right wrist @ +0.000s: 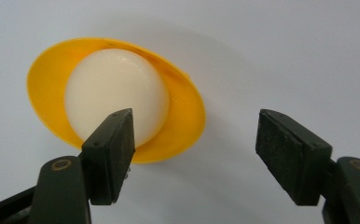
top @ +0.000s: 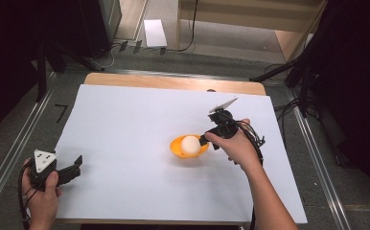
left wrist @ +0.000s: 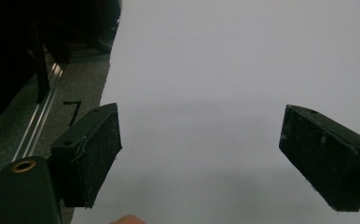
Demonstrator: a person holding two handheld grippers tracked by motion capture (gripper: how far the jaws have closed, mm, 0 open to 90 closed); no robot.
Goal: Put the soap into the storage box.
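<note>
Here the white ball (right wrist: 115, 95) sits in the orange bowl (right wrist: 187, 116), both tools gaping empty.

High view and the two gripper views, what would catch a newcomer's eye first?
The bright orange plastic bowl holding a smooth cream-white ball stands out right of centre on the plain white sheet. The right gripper sits at the bowl's right rim with its jaws apart and nothing between them. The left gripper rests open at the sheet's near left edge.
</note>
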